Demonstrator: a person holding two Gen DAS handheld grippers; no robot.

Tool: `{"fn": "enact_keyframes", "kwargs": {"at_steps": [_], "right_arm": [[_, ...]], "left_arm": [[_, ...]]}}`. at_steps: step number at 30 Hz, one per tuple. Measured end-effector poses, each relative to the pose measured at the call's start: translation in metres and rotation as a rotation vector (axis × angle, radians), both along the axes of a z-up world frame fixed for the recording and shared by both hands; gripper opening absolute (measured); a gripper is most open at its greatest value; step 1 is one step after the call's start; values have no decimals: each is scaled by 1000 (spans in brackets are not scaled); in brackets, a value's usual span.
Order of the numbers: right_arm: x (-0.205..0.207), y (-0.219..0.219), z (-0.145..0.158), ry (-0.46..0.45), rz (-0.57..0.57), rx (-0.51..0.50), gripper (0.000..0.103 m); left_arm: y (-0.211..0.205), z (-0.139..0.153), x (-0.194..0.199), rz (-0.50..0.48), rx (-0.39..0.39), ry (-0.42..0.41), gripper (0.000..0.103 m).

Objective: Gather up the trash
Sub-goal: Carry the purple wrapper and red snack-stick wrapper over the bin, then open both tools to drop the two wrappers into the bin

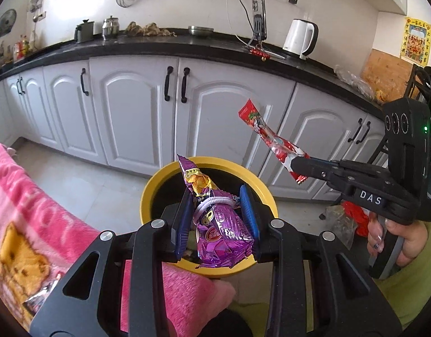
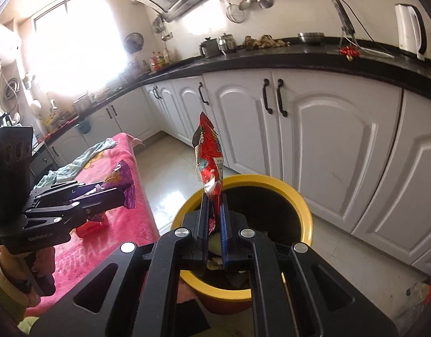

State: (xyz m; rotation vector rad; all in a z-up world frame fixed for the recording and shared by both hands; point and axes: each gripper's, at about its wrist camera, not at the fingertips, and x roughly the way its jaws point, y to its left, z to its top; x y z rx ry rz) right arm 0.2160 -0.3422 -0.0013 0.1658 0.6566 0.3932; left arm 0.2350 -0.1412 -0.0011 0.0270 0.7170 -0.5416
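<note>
A yellow-rimmed trash bin [image 1: 150, 188] with a dark inside stands on the floor before the white cabinets; it also shows in the right wrist view [image 2: 305, 205]. My left gripper [image 1: 216, 199] is shut on a purple snack wrapper [image 1: 221, 230] and holds it over the bin's near side. In the right wrist view the left gripper [image 2: 114, 193] holds the purple wrapper [image 2: 125, 179] over the pink blanket. My right gripper [image 2: 214, 196] is shut on a red snack wrapper [image 2: 208, 151] above the bin's near rim. In the left wrist view the right gripper [image 1: 297, 165] holds the red wrapper [image 1: 268, 134] right of the bin.
A surface covered by a pink blanket [image 1: 32, 210] lies left of the bin, with a light cloth [image 2: 83, 157] and a red item [image 2: 88, 229] on it. White cabinets [image 1: 136, 106] under a black counter [image 1: 159, 45] stand behind. Bags [image 1: 342, 221] lie on the floor at right.
</note>
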Motion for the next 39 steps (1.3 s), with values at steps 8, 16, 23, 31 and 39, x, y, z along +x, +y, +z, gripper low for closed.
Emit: {"fn": "enact_keyframes", "kwargs": {"at_steps": [8,16,23,31,39], "right_arm": [[9,-8,-21,60,-25,6,7],[18,-8,-44,115,-35,8,7],[26,-8,-57,142,-63,35,17],[26,-20,-60,152,-115,68,41],[18,-22,-41,95,-137,74,69]], "left_arm": [[-4,-24,17,17,-17,59,26],[-8,-48,31,28,-22,113,27],[-7,-61,40,53,-20,150,30],[5,-61,41,102,-26,160,67],[26,-40,29,156,-24,101,92]]}}
